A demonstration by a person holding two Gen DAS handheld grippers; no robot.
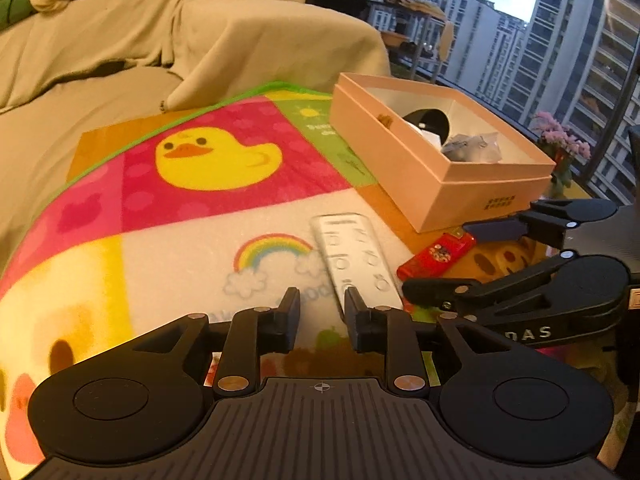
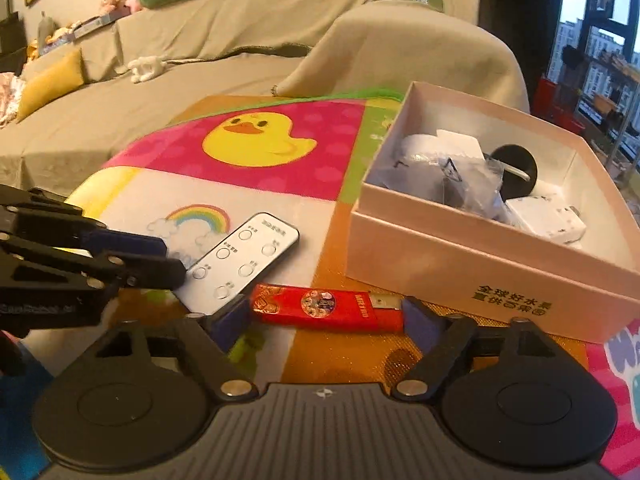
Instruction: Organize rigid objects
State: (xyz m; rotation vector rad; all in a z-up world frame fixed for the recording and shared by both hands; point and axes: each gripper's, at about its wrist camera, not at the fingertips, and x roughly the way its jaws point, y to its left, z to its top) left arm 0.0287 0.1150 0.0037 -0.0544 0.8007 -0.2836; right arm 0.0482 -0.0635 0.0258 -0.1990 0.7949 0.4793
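A white remote control [image 1: 356,260] lies on the colourful duck mat [image 1: 208,200], and it also shows in the right wrist view [image 2: 244,260]. A red lighter [image 2: 326,308] lies beside it, and it also shows in the left wrist view [image 1: 436,254]. My left gripper [image 1: 322,304] is open with a small gap, its fingertips at the near end of the remote. My right gripper [image 2: 326,318] is open wide, its fingers on either side of the lighter, apart from it. A pink open box [image 2: 480,264] holds a black disc, a white block and a plastic bag.
The pink box [image 1: 432,184] stands right of the mat on an orange table. A beige covered sofa [image 2: 180,92] lies behind the table. A window with a flower pot [image 1: 560,148] is at the far right.
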